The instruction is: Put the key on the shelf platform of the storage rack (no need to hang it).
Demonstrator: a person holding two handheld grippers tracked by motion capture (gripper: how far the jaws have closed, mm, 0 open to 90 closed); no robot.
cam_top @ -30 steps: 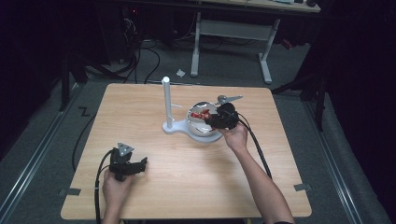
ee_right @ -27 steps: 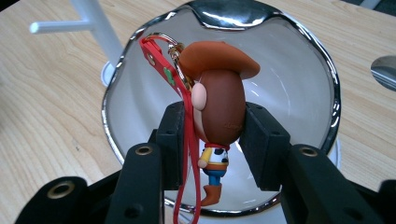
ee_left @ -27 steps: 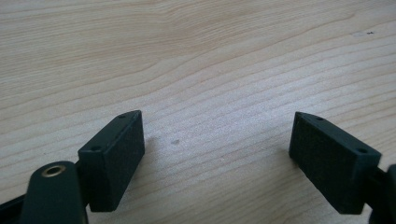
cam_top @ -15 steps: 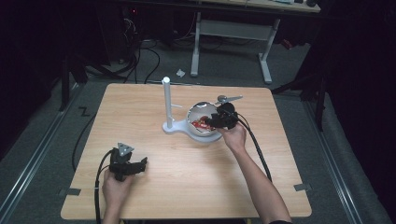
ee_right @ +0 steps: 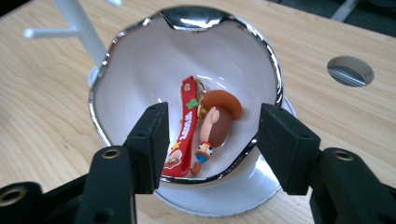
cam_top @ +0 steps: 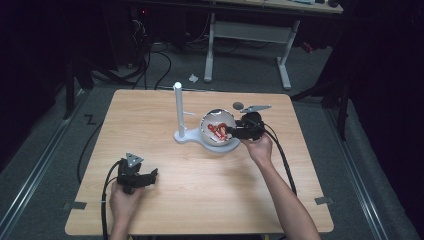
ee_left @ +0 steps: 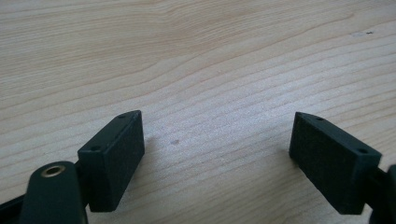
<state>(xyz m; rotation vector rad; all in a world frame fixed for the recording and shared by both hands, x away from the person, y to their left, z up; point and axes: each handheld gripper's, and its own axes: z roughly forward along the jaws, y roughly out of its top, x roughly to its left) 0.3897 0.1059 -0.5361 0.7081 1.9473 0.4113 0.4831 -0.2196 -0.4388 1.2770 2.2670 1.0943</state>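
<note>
A: Where is the keychain?

B: The cowboy keychain (ee_right: 205,128) with its red strap lies inside the silver-rimmed bowl (ee_right: 130,70), toward the surface's far edge. My right gripper (ee_right: 210,140) has just been parting its jaws, nothing between them.

A: And your left?

B: My left gripper (ee_left: 217,154) rests near the surface's front-left corner, its 2 jaws spread apart.

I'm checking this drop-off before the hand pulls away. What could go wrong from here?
The right gripper, its jaws just opened, straddles the near silver rim of the white bowl; pulling back low could catch the rim and tip the bowl. The red strap keychain with the cowboy figure lies loose between the jaws, so closing again might snag it. The white peg stand stands close beside the bowl, so a sideways swing may hit it.
</note>
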